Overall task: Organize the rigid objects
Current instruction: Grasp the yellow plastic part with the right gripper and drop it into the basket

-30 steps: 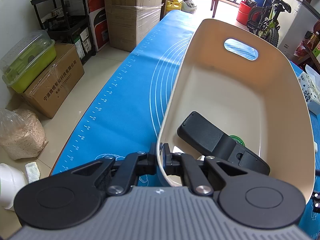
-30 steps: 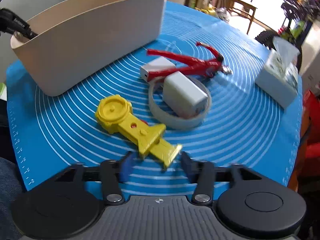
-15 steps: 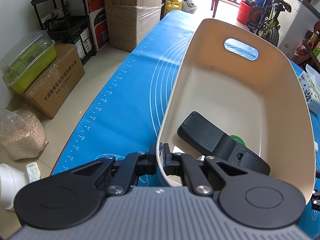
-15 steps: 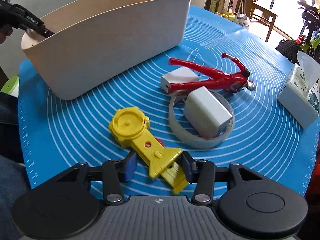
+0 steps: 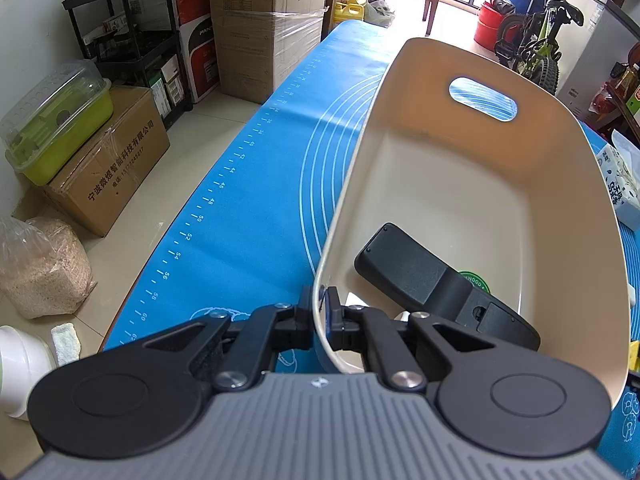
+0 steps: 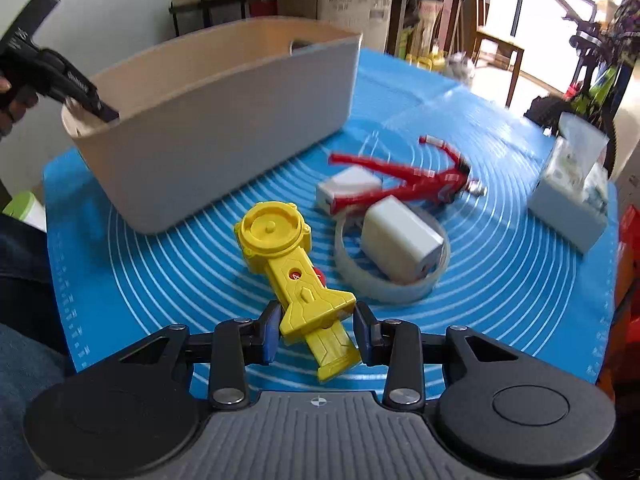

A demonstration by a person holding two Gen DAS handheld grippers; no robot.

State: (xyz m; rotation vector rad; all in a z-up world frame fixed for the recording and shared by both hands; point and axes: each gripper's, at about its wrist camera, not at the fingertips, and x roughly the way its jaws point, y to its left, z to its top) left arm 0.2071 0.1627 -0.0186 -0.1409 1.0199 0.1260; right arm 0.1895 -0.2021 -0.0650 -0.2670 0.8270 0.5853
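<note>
Right hand-held gripper [image 6: 316, 330] has its jaws, which have just been closing, pressed against the handle of the yellow toy launcher [image 6: 290, 272], whose round head points to about eleven o'clock and whose tip sticks out toward the camera at six. Left hand-held gripper [image 5: 320, 314] is clamped shut on the near rim of the beige bin [image 5: 460, 184], one pad outside the wall and one inside; in the right wrist view that same gripper shows at ten o'clock, biting the bin's end. Inside the bin, at its near end, lies a black remote-like device [image 5: 424, 280], partly over a green round sticker. On the blue mat [image 6: 160, 272] covering the desk, at about two o'clock from the launcher, a white block [image 6: 400, 242] sits inside a translucent ring [image 6: 394, 292]. Just beyond it, a red action figure [image 6: 416, 178] lies flat with one leg across a smaller white box [image 6: 346, 186]. A tissue pack [image 6: 572, 204] stands well apart at three o'clock, near the mat's edge. The bin stands at eleven to twelve o'clock from the launcher, not touching it.
</note>
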